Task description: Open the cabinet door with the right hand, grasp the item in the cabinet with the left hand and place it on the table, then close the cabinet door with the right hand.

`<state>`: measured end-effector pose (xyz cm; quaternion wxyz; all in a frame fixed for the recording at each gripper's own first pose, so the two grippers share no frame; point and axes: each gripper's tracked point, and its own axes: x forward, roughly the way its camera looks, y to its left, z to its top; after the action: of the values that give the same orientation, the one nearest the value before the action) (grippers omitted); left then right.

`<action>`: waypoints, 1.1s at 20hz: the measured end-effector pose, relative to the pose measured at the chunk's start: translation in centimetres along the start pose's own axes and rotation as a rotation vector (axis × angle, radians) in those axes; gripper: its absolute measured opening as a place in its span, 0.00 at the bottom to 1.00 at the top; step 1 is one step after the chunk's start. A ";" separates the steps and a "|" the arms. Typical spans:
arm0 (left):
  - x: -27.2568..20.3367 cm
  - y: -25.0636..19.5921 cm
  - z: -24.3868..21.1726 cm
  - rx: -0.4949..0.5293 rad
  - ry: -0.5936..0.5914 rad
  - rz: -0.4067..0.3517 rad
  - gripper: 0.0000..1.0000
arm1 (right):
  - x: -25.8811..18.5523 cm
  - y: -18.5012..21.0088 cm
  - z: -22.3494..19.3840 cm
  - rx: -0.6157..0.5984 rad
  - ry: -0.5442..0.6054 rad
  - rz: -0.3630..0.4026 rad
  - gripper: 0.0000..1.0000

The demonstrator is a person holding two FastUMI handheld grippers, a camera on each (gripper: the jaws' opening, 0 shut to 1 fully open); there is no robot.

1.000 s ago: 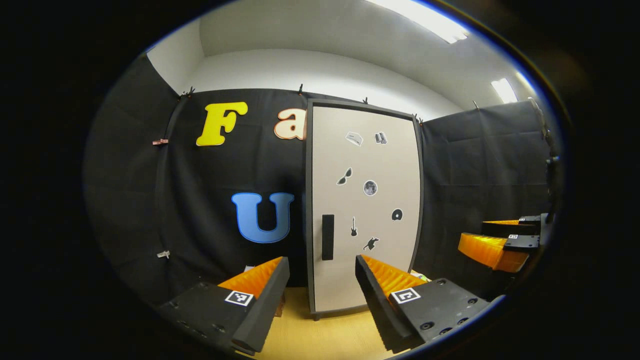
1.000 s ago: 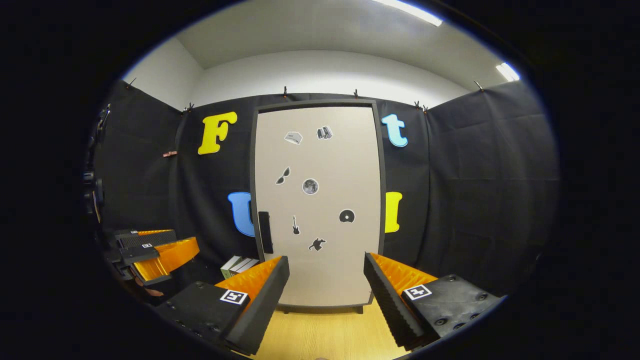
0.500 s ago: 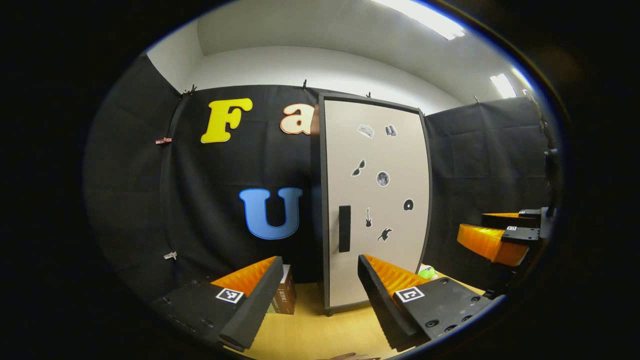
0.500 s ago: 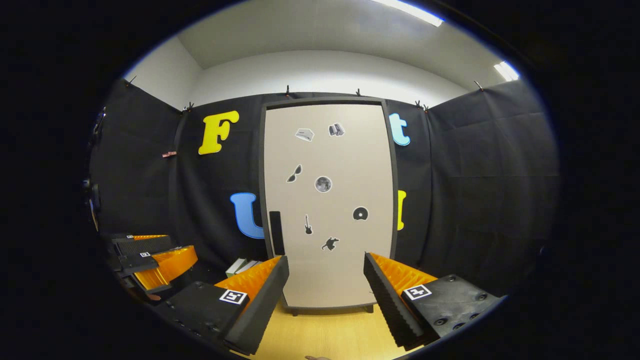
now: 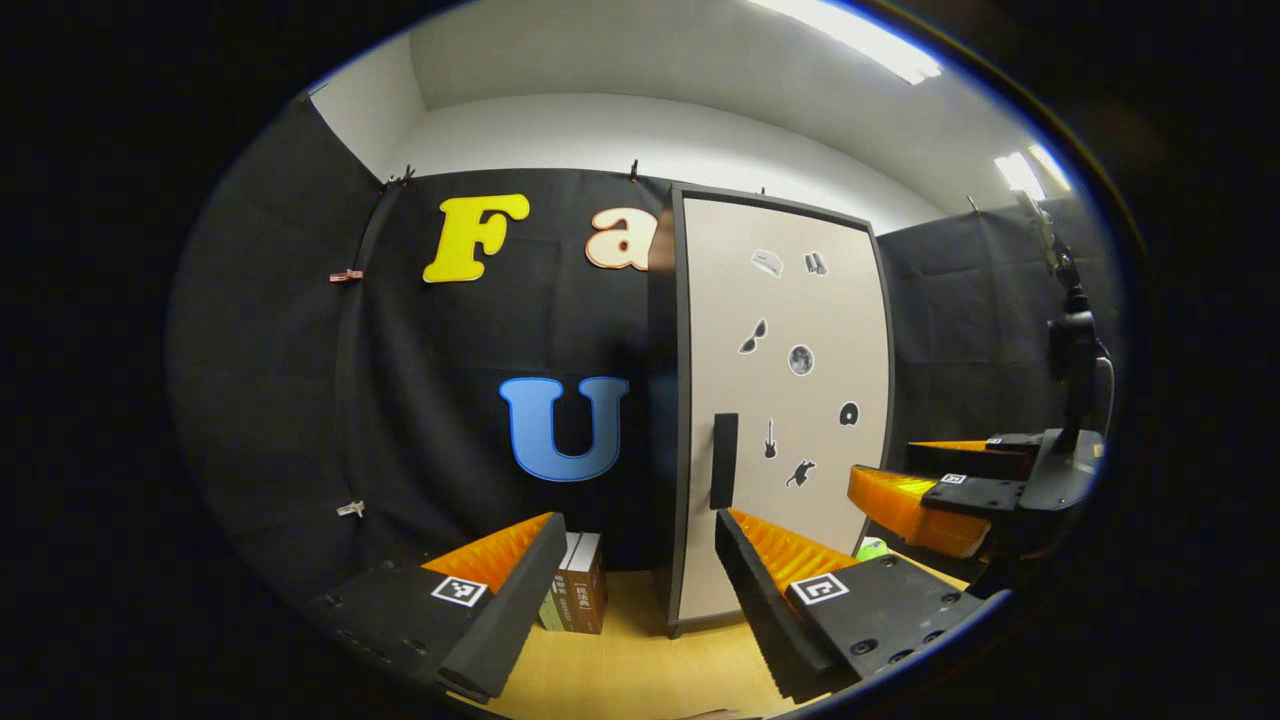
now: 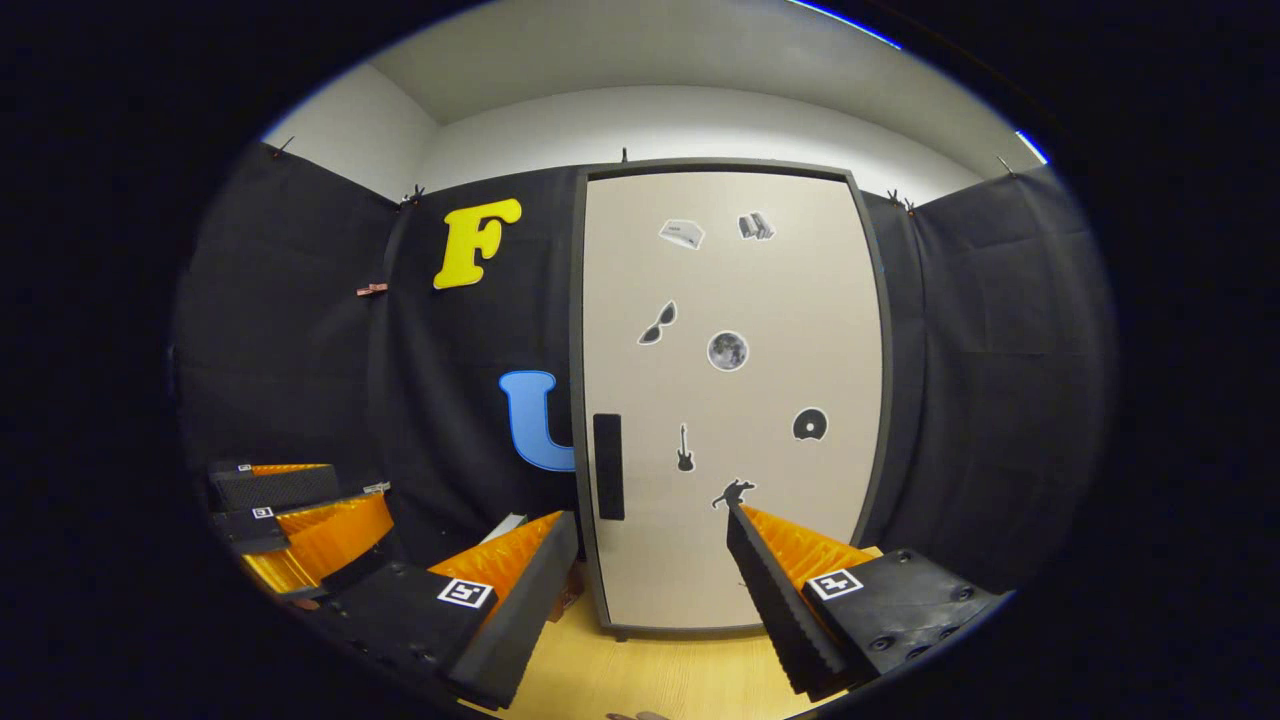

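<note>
Door [image 6: 730, 400] was the thing you had to deal with first, and it was shut. It stood flat and upright in the middle of your right gripper view, filling the front of the tall cabinet [image 5: 683, 400] that sat on the table [image 6: 640, 670]. It looked like a stiff, hard board that would swing as one piece and not bend. My guess was that it was light, but a smooth flat face gives nothing to grab.

The place to take hold was the dark handle [image 6: 608, 466], a thin upright bar near the door's edge at 9 o'clock, low down. It was at about 11 o'clock from your right gripper [image 6: 650, 590]. Your right gripper had its two fingers spread wide with nothing between them, and it was not touching the door. A thin bar can slip out, so I thought you should pinch it across its narrow sides and pull gently.

Your left gripper [image 5: 635, 595] was wide apart too, and it held nothing. It hung off at 8 o'clock in the right gripper view, well apart from the cabinet.

The item inside was hidden by the door, so I could not tell if it was heavy, soft or easy to break.

Some books [image 5: 578, 595] stood on the table just beside the cabinet, at 9 o'clock from it. Little stickers [image 6: 727, 351] dotted the door.
</note>
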<state>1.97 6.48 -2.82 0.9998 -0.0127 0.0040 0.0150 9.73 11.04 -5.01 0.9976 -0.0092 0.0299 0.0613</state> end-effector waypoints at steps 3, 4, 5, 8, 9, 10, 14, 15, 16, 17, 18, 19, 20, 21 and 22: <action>0.5 0.6 0.1 0.006 -0.013 0.040 0.94 | 2.7 1.2 -0.1 0.025 -0.032 0.045 0.98; 0.6 0.9 0.2 0.007 -0.013 0.057 0.94 | 3.7 1.4 -0.5 0.029 -0.033 0.053 0.98; 0.8 1.0 0.1 0.006 -0.012 0.071 0.94 | 4.5 1.7 -0.9 0.030 -0.031 0.058 0.98; 0.6 0.9 0.1 -0.014 -0.018 0.076 0.94 | 7.1 2.3 -1.6 0.028 -0.035 0.051 0.98; 0.6 0.8 0.1 -0.018 -0.022 0.075 0.94 | 7.9 2.6 -1.8 0.035 -0.038 0.047 0.98; 0.4 1.0 0.1 -0.018 -0.026 0.081 0.94 | 8.6 2.8 -2.1 0.041 -0.038 0.039 0.98; -0.5 1.5 0.0 -0.019 -0.033 0.086 0.94 | 11.9 3.2 -2.4 0.055 -0.057 0.006 0.97; -0.7 1.6 -0.2 -0.029 -0.031 0.085 0.94 | 12.6 3.3 -2.4 0.049 -0.065 -0.001 0.95; -0.9 1.6 -0.3 -0.039 -0.028 0.082 0.94 | 13.3 3.4 -2.3 0.038 -0.076 -0.010 0.93; -1.0 1.9 -0.5 -0.045 -0.025 0.086 0.94 | 14.1 3.5 -2.2 0.027 -0.085 -0.017 0.93; -1.2 2.4 -0.6 -0.045 -0.022 0.097 0.94 | 14.6 3.8 -2.3 0.017 -0.094 -0.025 0.91; -1.3 3.0 -0.7 -0.044 -0.021 0.107 0.94 | 15.2 3.9 -2.3 0.007 -0.099 -0.035 0.89; -1.5 3.4 -0.7 -0.050 -0.024 0.110 0.94 | 15.8 3.9 -2.5 0.000 -0.098 -0.049 0.89; -1.4 3.4 -0.8 -0.065 -0.024 0.107 0.94 | 16.9 4.0 -2.8 0.002 -0.097 -0.053 0.89; -1.6 3.5 -1.0 -0.081 -0.020 0.099 0.95 | 17.1 4.2 -3.0 0.005 -0.088 -0.060 0.82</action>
<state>0.30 9.89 -3.85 0.9965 -0.0527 -0.0061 0.0647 25.95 17.20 -9.15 0.9994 -0.0048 -0.0141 0.0317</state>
